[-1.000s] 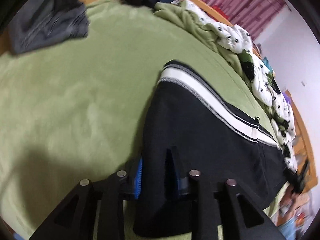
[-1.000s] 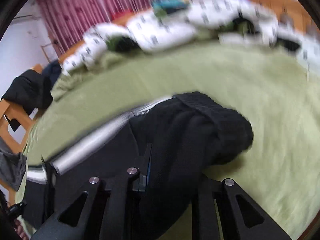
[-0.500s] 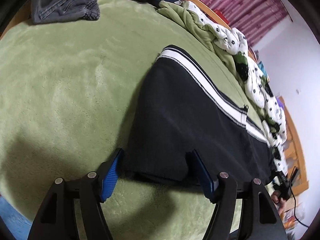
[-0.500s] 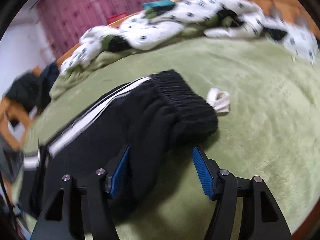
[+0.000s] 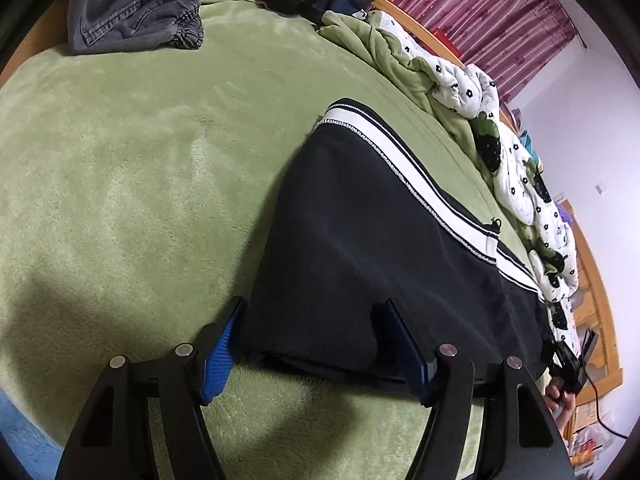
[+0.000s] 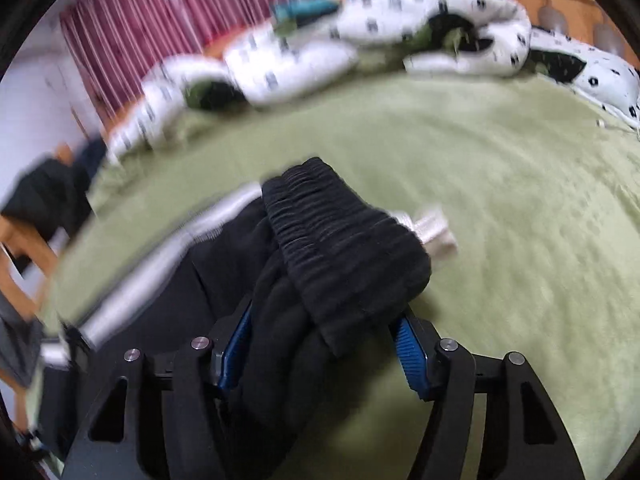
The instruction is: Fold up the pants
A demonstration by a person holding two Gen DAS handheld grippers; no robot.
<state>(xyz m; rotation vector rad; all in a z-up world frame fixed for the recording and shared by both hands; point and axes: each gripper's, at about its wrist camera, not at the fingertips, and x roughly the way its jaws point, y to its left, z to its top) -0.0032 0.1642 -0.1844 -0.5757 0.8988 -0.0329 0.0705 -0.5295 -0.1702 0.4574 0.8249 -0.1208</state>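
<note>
Black pants (image 5: pixel 360 248) with a white side stripe (image 5: pixel 404 168) lie folded lengthwise on the green bed cover (image 5: pixel 132 168). My left gripper (image 5: pixel 316 340) is open, its blue pads on either side of the leg-end edge of the pants. In the right wrist view the ribbed black waistband (image 6: pixel 344 248) lies bunched on the cover, with a white drawstring end (image 6: pixel 434 228) beside it. My right gripper (image 6: pixel 324 344) is open with waistband cloth lying between its blue pads.
Grey jeans (image 5: pixel 132 8) lie at the far left corner of the bed. A green and white patterned duvet (image 5: pixel 472 96) is heaped along the far side, also in the right wrist view (image 6: pixel 360 40). Dark clothes hang on a wooden chair (image 6: pixel 36 208).
Both grippers were shut on the pants a second ago; they have opened and let the cloth down onto the bed. The waistband has settled in a bunch.
</note>
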